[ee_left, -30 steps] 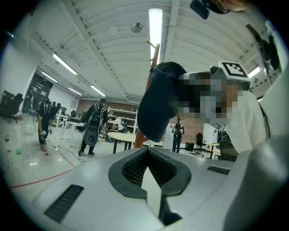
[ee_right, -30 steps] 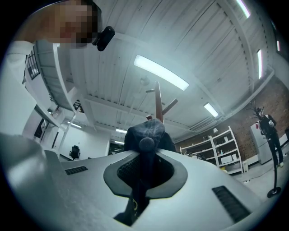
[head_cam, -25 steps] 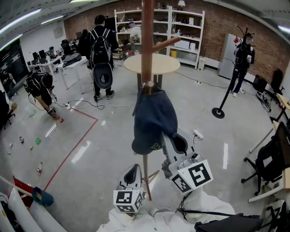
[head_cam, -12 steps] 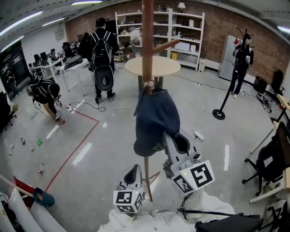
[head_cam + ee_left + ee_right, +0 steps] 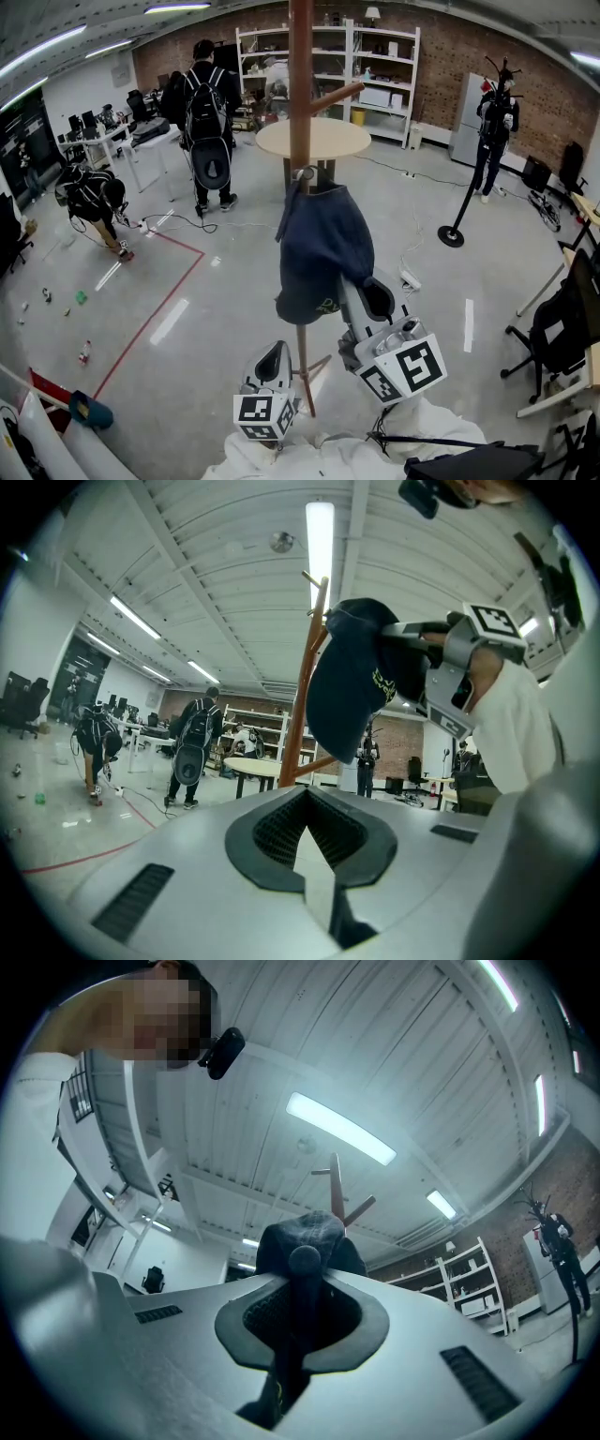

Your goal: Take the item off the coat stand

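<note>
One step looks done: the right claw [image 5: 356, 286] is clamped on the dark blue cap [image 5: 319, 244], which still hangs on the coat stand [image 5: 300, 84] awaiting lift-off, while the left claw [image 5: 275, 358] is closed and empty.

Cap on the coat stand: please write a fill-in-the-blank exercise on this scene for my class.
1. A dark ____ cap hangs on the wooden coat stand.
2. The right gripper has its fingers shut on the ____.
3. The left gripper holds ____.
Missing words: blue; cap; nothing.
</note>
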`<state>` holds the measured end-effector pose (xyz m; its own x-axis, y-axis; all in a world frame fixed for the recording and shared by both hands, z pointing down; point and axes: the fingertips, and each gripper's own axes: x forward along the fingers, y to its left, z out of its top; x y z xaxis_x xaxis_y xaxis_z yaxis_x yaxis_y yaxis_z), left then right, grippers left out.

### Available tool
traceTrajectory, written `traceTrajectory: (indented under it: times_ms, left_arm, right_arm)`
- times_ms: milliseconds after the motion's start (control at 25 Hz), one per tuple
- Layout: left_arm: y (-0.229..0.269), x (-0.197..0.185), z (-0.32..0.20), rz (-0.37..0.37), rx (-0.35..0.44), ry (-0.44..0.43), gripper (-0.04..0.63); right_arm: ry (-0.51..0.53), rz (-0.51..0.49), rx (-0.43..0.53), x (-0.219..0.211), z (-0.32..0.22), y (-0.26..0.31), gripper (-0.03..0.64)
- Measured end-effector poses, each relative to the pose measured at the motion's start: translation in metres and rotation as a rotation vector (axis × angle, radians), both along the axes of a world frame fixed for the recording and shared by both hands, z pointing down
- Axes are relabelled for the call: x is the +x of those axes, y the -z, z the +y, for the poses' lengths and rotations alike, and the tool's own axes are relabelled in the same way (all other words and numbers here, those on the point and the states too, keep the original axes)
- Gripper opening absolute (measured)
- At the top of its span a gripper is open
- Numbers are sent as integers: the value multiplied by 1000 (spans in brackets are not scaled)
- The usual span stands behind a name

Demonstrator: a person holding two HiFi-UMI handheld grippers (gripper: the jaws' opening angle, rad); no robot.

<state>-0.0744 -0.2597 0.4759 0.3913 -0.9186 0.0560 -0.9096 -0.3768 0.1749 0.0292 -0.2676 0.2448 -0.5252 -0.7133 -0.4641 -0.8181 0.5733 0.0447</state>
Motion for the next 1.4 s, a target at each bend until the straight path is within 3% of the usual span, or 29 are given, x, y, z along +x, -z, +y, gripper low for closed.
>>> traceTrajectory:
  times_ms: [440,840,1400]
  left_arm:
    - [5,-1,-6,5,7,13,2]
    - [-1,-3,-7,3,-6,28,2]
    - [-4,1,-8,-5,-16,25,2]
  right_arm:
    - [-24,-10,-15,18,8,-6,18]
    - [-25,-3,-132,22,4,-55,18]
    - [-58,86,-293,12,-9,-149,18]
